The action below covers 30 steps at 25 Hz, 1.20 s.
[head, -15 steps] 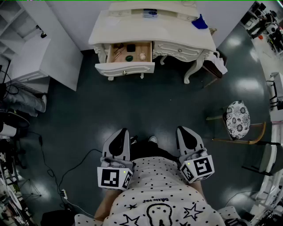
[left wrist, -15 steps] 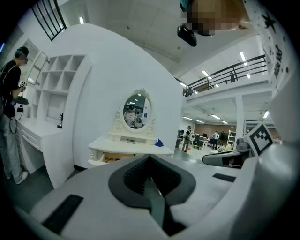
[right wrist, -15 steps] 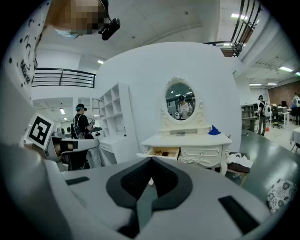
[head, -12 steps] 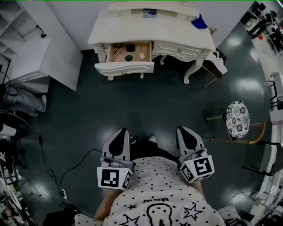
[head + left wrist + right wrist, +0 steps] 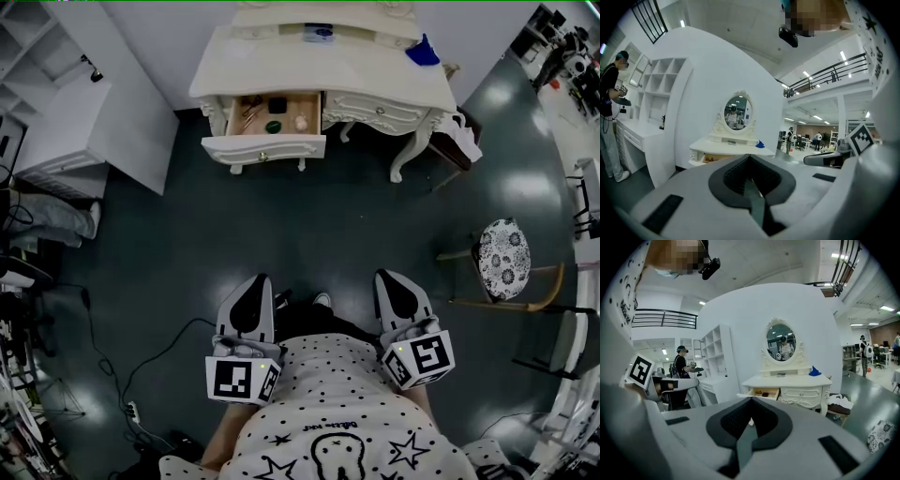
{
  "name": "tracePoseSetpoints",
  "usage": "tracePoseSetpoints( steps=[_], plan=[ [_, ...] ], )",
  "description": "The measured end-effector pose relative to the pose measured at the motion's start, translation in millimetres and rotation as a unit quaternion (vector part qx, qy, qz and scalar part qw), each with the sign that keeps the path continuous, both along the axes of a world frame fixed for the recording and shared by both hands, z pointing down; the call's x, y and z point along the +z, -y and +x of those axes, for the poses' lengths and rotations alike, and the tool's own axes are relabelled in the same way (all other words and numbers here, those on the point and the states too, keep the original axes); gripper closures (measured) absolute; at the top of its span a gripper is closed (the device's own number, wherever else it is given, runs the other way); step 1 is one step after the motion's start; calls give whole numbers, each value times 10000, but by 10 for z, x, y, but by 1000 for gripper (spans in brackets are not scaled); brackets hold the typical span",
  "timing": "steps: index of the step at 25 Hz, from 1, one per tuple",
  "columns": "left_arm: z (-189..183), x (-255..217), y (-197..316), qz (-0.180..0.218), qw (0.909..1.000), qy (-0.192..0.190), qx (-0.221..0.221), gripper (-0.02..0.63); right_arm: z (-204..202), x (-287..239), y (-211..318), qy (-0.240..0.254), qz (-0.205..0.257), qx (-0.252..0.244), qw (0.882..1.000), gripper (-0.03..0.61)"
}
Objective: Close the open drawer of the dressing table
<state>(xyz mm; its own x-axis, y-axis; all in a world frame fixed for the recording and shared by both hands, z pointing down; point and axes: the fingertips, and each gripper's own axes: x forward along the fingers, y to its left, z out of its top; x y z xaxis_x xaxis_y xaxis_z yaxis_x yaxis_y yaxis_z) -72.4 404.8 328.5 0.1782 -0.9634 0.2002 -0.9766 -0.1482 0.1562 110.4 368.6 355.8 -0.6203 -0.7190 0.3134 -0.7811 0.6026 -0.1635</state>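
Note:
The white dressing table (image 5: 375,70) stands against the far wall, several steps ahead of me. Its left drawer (image 5: 264,147) is pulled out, and small items lie on its wooden bottom. Both grippers hang low in front of my body, far from the table. The left gripper (image 5: 255,286) is shut with nothing in it, and so is the right gripper (image 5: 392,281). In the left gripper view the left gripper (image 5: 750,157) points towards the dressing table (image 5: 726,146) under its oval mirror. The right gripper (image 5: 751,402) faces the open drawer (image 5: 761,393).
A white shelf unit and desk (image 5: 75,122) stand left of the table. A stool with a floral cushion (image 5: 503,259) is at the right. A white cloth (image 5: 461,136) lies on a dark seat by the table's right leg. Cables (image 5: 112,366) trail over the dark floor at lower left.
The head view has shifted a little, so the room sits slightly differently in the picture. Both grippers keep their place and the drawer is still open.

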Motion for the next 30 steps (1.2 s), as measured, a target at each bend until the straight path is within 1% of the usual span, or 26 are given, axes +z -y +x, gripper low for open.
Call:
tracePoseSetpoints(
  steps=[7,11,17,23,25,30],
  plan=[
    [74,4,7,-22,10000,-24,-35,601,98,10,9,37,-27,-4,10000,569],
    [42,30,48,-50,10000,-41,-70,601,84,19,23,140,-21,-56,9999,569],
    [-43,97,261,-134,9999,-61,-66,601,123,116,183,112,-219,156,9996,569],
    [-283,180,745,-225,9997,-100,-52,601,13,153,571,29,-284,311,9991,569],
    [-389,149,972,-221,9997,-118,-39,601,-55,102,766,-4,-264,373,9990,569],
    [-613,35,1522,-155,9998,-108,87,601,-250,-58,1230,88,-195,538,9983,569]
  ],
)
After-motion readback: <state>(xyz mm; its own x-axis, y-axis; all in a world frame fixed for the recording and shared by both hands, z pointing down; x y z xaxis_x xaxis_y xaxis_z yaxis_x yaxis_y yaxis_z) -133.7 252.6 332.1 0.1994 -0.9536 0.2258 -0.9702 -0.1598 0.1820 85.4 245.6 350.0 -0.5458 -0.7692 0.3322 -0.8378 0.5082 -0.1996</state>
